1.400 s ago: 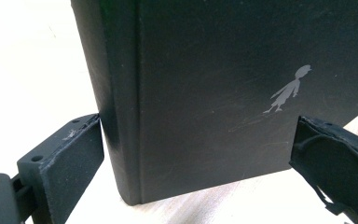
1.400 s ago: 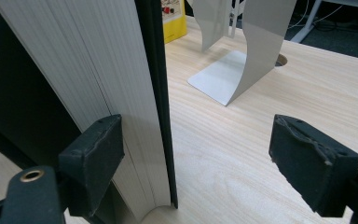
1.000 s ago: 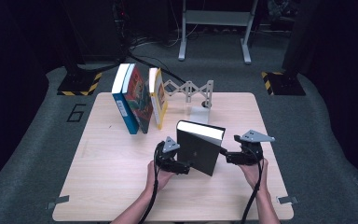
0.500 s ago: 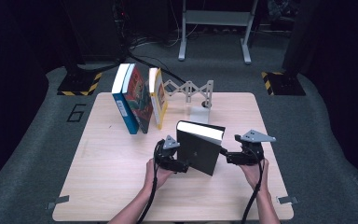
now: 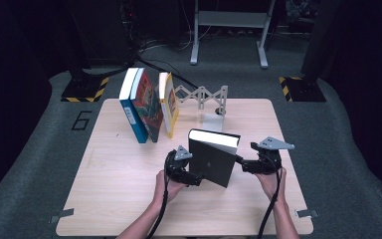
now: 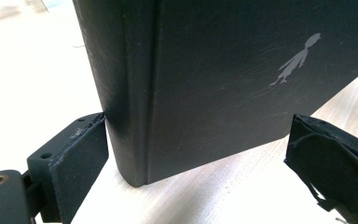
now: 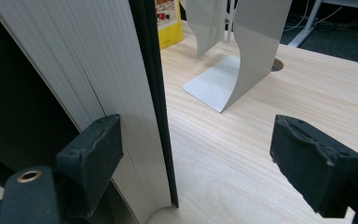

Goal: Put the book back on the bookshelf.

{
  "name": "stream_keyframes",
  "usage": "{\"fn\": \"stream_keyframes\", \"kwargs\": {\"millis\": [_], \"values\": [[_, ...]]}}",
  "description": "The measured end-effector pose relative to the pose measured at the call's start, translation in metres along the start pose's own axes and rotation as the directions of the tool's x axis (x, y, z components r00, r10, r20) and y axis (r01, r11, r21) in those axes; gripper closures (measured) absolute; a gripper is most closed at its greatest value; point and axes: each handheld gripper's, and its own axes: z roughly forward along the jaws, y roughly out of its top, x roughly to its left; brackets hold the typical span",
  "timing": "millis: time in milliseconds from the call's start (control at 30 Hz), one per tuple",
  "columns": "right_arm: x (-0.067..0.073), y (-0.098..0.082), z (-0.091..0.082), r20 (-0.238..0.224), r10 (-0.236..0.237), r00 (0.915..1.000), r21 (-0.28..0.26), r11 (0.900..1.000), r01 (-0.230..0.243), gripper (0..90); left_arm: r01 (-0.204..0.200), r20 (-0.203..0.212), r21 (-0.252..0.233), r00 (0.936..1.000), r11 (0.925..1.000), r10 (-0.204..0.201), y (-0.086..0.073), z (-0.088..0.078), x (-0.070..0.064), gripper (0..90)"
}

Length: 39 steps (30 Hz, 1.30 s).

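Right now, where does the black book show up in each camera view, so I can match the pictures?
High view: the black book stands upright at the table's centre front, between the two grippers.
Left gripper view: its spine and dark cover, marked with a small grey figure, take up the upper middle.
Right gripper view: its white page edges rise at left.
Shared landmark: the light wooden table.

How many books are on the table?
4. Three stand leaning together at the table's back left: a blue one, a red-covered one and a yellow one. The black book stands up front, between the two grippers. None looks hidden.
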Motion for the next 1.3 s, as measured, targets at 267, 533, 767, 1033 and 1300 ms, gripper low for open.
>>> {"fn": "stream_keyframes", "kwargs": {"millis": [267,533,767,1033,1300], "values": [[-0.004,0.002,0.002,-0.005,-0.002,1.0,0.005,1.0,0.002,16.0,0.008,0.003,-0.002,1.0,1.0,-0.008,-0.002,-0.001,-0.002,5.9],[0.003,-0.001,-0.006,-0.003,-0.003,1.0,-0.015,1.0,0.003,15.1,0.003,-0.007,-0.024,1.0,0.9997,-0.003,0.002,0.001,0.006,8.4],[0.004,-0.005,-0.004,-0.004,0.017,0.9999,-0.006,1.0,-0.017,15.6,-0.003,0.015,-0.023,0.9999,0.9997,0.003,0.004,0.001,0.008,12.1],[0.001,-0.005,0.003,0.004,0.03,0.9995,0.018,0.999,-0.03,16.9,0.011,0.006,-0.023,0.9999,0.9997,-0.011,0.002,-0.001,0.005,13.0],[0.0,-0.002,0.006,-0.003,0.021,0.9998,0.022,1.0,-0.021,17.3,0.013,-0.011,-0.029,0.9998,0.9995,-0.014,-0.003,-0.006,0.001,13.1]]}}
